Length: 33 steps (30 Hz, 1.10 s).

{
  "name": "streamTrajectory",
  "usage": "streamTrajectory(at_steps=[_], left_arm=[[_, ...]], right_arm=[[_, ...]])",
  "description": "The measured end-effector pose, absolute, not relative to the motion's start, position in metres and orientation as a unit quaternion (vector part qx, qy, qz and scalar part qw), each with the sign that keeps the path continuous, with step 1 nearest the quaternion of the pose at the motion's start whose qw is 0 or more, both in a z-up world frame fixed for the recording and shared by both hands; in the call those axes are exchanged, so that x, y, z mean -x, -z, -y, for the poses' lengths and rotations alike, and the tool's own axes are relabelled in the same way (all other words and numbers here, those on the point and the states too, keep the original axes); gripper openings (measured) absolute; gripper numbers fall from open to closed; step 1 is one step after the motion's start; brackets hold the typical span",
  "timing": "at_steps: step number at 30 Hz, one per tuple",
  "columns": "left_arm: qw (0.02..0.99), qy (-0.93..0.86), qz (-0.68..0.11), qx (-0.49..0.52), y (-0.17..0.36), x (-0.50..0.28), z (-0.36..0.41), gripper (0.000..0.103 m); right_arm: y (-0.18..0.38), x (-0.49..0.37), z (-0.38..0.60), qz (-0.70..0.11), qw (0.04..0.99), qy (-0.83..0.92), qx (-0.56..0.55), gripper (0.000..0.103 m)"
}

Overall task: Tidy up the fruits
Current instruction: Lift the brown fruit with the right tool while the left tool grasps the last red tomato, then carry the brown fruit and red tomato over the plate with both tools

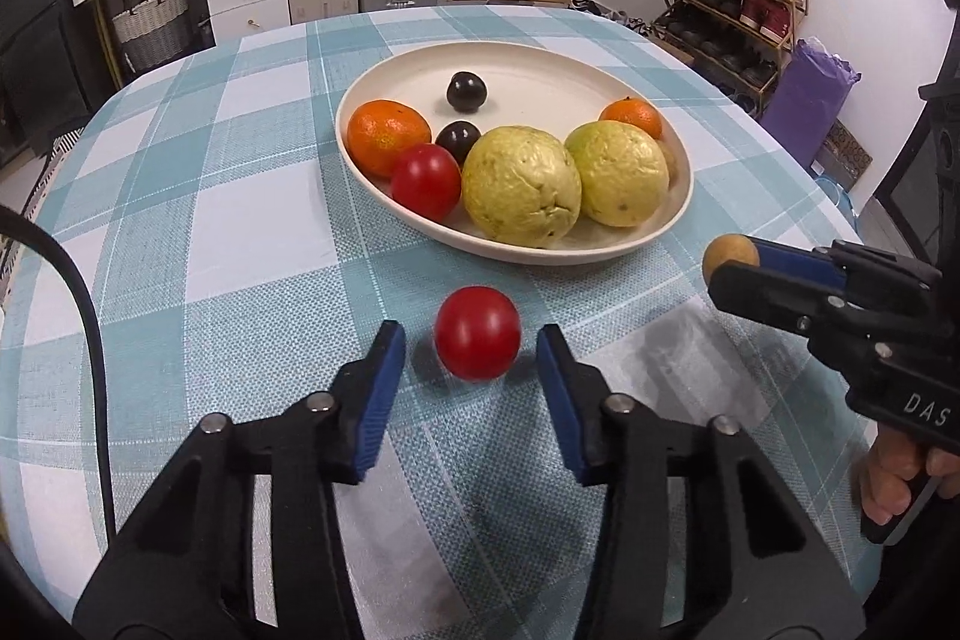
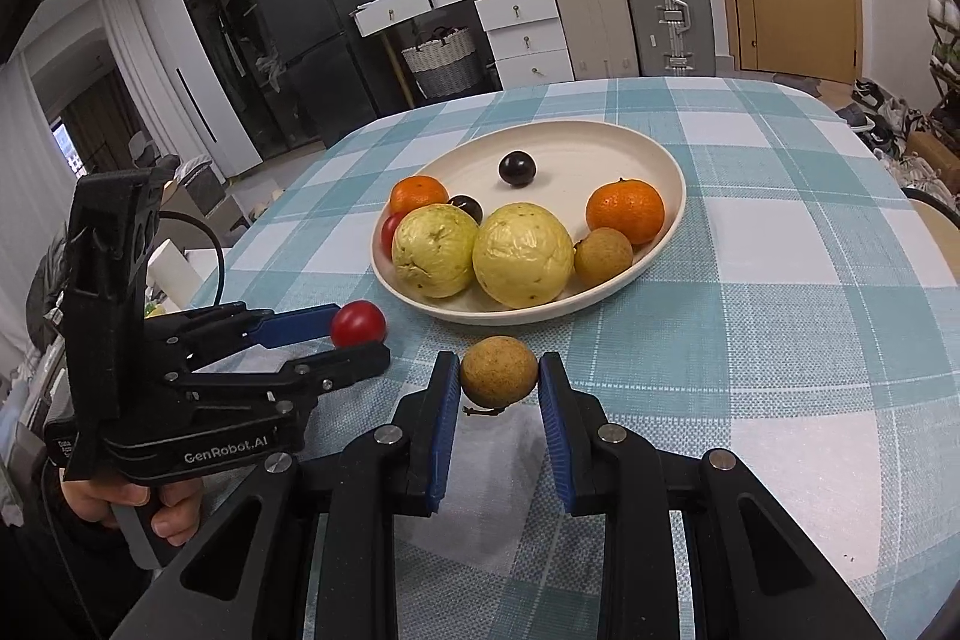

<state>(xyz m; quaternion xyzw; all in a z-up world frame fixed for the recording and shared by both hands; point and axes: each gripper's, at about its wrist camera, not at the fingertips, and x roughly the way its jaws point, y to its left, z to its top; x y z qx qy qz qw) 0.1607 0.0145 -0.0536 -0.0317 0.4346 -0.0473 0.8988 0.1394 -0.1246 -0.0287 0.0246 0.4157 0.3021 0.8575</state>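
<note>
The left tongs [image 1: 471, 361] are open around a red tomato [image 1: 477, 349]; there are gaps on both sides, and I cannot tell if it rests on the tabletop [image 1: 240, 232]. The right tongs [image 2: 498, 388] hold a small brown fruit [image 2: 498, 371] between their pads, above the checked cloth and near the plate [image 2: 600, 304]. The plate already carries guavas, oranges, dark plums and one more tomato. To do this step well, close the left tongs slowly and centered, because the round tomato may roll away. The brown fruit should go down gently in a free spot.
</note>
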Motion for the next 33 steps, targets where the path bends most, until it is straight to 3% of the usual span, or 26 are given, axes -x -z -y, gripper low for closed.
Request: streamTrajectory(at_steps=[4, 33], left_arm=[[0.899, 0.054, -0.433, 0.040, 0.053, -0.161, -0.017, 0.025], [0.938, 0.063, -0.336, 0.056, -0.012, -0.141, -0.026, 0.025]], right_arm=[[0.029, -0.138, 0.124, -0.414, 0.859, -0.301, -0.026, 0.027], [-0.005, -0.150, 0.131, -0.374, 0.881, -0.288, -0.028, 0.027]])
